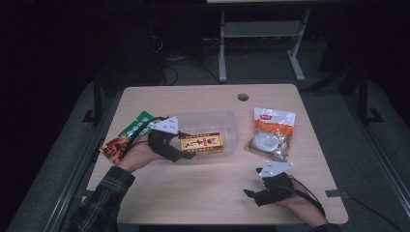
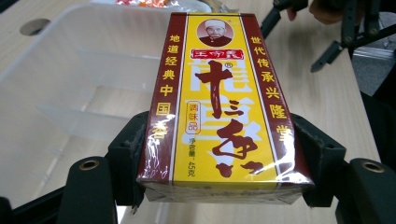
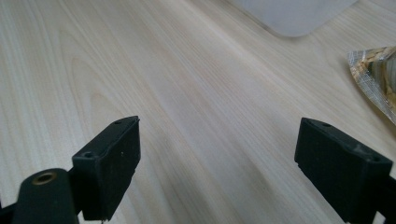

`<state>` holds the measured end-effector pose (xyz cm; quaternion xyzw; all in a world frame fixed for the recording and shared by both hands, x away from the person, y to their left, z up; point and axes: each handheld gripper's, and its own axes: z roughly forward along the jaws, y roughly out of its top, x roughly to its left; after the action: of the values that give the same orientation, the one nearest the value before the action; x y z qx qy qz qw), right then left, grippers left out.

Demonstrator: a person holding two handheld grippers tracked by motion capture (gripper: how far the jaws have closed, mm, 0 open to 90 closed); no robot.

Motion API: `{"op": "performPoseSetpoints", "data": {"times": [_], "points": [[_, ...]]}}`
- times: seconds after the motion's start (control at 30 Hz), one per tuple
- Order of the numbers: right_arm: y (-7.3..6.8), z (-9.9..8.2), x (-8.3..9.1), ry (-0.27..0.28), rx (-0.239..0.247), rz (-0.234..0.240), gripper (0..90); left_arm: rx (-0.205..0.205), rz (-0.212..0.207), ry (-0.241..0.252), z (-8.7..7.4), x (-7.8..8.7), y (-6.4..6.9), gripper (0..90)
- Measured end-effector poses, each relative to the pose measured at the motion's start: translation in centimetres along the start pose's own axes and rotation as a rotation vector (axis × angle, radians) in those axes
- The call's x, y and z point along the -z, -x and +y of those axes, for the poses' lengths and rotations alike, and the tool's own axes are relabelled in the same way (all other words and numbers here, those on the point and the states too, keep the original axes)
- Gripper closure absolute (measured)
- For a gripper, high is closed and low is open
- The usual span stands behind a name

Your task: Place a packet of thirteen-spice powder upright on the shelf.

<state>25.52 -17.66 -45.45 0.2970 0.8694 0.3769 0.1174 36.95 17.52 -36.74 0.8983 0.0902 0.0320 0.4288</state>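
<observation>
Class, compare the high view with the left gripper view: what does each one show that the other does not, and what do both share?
High view alone: the green-and-red packets at the table's left edge, the round hole and the whole orange-and-white bag. Left gripper view alone: the box's printed characters, and its sides pressed between the black jaws. Both: the yellow-and-maroon box held in the left hand-held gripper, the clear plastic container, the wooden table.

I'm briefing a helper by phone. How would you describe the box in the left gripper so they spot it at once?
On the wooden table, find the clear tub left of centre. The box is at its front, clamped in the left gripper. It alone is a yellow carton with dark red borders; its neighbours are soft packets.
</observation>
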Motion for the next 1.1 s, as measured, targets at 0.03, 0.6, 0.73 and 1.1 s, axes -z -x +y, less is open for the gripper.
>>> {"op": "performPoseSetpoints", "data": {"times": [0.03, 0.6, 0.73, 1.1], "points": [[0.0, 0.0, 0.0, 0.0, 0.002, -0.001, 13.9, -0.004, 0.002, -0.002, 0.2, 0.0, -0.1, 31.5], [0.1, -0.1, 0.1, 0.001, -0.002, 0.003, 13.9, -0.036, 0.001, -0.059, 3.0, -1.6, -4.2, 31.4], [0.1, 0.0, 0.0, 0.007, -0.001, 0.004, 13.9, -0.022, 0.002, -0.07, 3.4, -2.1, -5.0, 31.5], [0.2, 0.0, 0.1, 0.004, -0.004, 0.005, 13.9, -0.022, -0.011, -0.108, 4.1, -4.1, -6.7, 31.4]]}}
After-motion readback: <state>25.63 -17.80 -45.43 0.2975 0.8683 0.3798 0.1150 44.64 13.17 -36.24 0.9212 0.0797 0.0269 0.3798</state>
